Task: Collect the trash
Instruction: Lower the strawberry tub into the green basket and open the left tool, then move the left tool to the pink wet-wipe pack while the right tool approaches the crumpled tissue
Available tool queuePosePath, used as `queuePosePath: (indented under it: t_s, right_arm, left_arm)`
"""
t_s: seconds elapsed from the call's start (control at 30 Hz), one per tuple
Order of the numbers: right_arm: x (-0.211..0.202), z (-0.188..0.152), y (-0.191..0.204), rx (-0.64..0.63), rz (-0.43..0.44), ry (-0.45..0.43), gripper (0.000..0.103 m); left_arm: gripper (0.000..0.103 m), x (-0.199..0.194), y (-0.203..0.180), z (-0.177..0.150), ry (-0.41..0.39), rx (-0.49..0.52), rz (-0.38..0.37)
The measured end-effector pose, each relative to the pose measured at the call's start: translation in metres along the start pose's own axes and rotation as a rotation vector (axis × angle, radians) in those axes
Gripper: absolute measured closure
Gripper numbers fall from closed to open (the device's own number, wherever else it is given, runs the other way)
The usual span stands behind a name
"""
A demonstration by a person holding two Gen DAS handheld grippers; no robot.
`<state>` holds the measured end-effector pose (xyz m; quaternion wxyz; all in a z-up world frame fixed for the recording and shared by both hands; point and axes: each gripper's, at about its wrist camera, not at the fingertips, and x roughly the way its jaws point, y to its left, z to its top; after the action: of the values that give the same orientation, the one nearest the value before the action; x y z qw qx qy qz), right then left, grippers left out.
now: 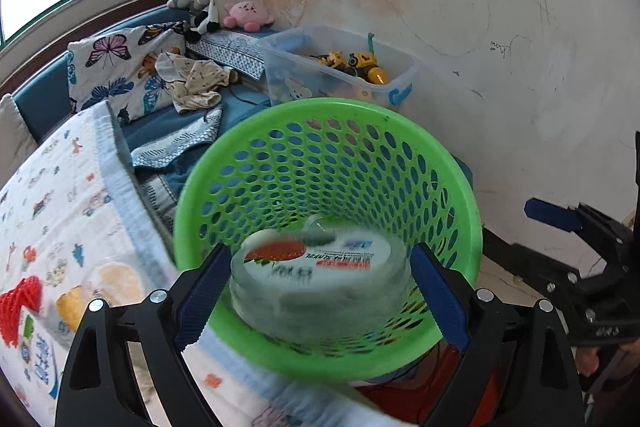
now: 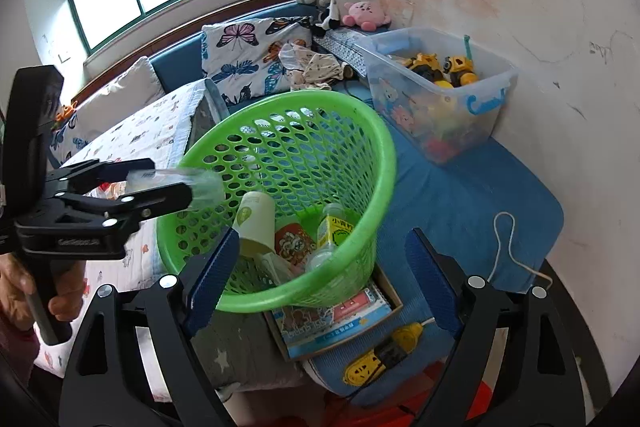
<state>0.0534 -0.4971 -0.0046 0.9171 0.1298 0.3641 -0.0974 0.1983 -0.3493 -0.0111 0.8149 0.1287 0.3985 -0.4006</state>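
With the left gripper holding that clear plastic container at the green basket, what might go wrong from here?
1. The clear container sits low over the near rim of the green basket; released here, it may clip the rim and drop outside.
2. The basket rests tilted on a box of books, so a bump from the left gripper might tip it, spilling the paper cup and bottle.

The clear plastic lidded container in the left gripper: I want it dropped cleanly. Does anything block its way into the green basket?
Nothing visible does: the clear plastic lidded container hangs over the green perforated basket's open mouth.
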Motion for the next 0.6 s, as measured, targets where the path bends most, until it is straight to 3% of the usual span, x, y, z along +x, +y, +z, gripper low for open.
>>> queuePosePath:
  t_s: [0.17, 0.6]
  right_arm:
    - [0.003, -0.004, 0.001, 0.005, 0.003, 0.012, 0.019]
    - [0.011, -0.010, 0.043, -0.048, 0.068, 0.029, 0.018]
  left_arm:
    - [0.012, -0.003, 0.000, -0.005, -0.013, -0.013, -0.030]
    - [0.012, -0.064, 0.052, -0.059, -0.057, -0.106, 0.034]
